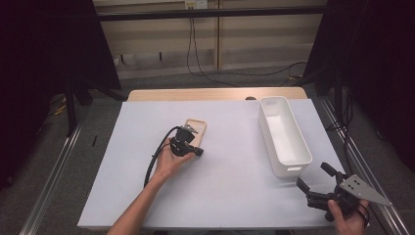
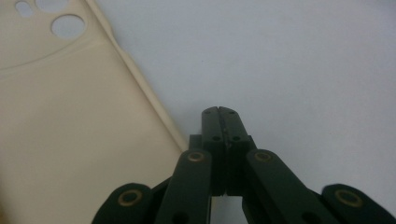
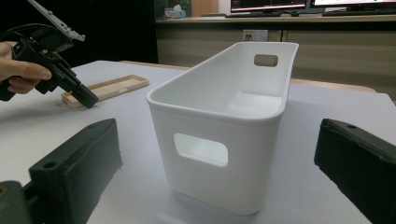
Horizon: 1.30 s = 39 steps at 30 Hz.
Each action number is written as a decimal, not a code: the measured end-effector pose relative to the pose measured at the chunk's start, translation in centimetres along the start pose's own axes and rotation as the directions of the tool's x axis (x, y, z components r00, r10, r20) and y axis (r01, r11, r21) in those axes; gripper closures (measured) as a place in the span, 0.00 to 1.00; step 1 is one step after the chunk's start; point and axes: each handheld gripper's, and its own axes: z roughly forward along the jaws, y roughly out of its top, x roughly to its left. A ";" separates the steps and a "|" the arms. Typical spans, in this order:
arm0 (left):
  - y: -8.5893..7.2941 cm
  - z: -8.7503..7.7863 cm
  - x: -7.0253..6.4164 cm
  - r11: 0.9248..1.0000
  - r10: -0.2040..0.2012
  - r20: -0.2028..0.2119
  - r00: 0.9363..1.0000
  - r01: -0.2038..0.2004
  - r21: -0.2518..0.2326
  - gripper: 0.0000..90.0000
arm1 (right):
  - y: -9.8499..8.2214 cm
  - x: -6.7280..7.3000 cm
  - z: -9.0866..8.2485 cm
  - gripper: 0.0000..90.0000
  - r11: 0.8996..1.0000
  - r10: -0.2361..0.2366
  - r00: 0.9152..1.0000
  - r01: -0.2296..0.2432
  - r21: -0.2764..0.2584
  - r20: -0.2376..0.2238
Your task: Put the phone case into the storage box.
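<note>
A beige phone case (image 1: 196,129) lies flat on the white table cover, left of centre; in the left gripper view the phone case (image 2: 70,140) shows its camera cut-outs at top left. My left gripper (image 1: 199,151) is shut with nothing between its jaws, its tip (image 2: 218,111) down near the cover just beside the case's edge. In the right gripper view, the left gripper (image 3: 88,100) points down next to the phone case (image 3: 108,87). My right gripper (image 1: 313,182) stands open at the table's near right corner, its jaws facing the white bin (image 3: 224,116).
The long white plastic bin (image 1: 284,134) with handle cut-outs stands on the right part of the white table cover (image 1: 220,176). A black cable (image 1: 155,156) trails from the left gripper. Dark curtains flank the table; metal rails run along both sides.
</note>
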 end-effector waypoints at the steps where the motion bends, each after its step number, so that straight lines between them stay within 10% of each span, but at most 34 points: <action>1: 0.0 0.0 0.0 1.000 0.005 0.000 1.000 -0.005 0.000 1.00 | 0.0 0.0 0.0 0.00 1.000 0.000 1.000 0.000 -0.003 0.002; 14: 0.0 -1.1 -0.7 0.995 0.021 -0.003 1.000 -0.021 -0.101 0.90 | 0.0 0.0 0.0 0.00 1.000 0.002 1.000 -0.002 -0.003 0.005; 22: -0.3 -2.0 -1.2 0.981 0.052 -0.056 0.997 -0.062 -0.186 0.64 | 0.0 0.0 0.0 0.00 1.000 0.003 1.000 -0.003 -0.004 0.005; 29: -0.7 -3.6 -1.2 0.959 0.008 -0.099 0.995 -0.035 -0.280 0.21 | 0.0 0.0 0.0 0.00 1.000 0.000 1.000 0.000 -0.002 0.005; 39: -1.4 -5.3 -1.4 0.944 0.005 -0.118 0.993 -0.044 -0.326 0.05 | 0.0 0.0 0.0 0.00 1.000 0.002 1.000 -0.002 0.000 0.009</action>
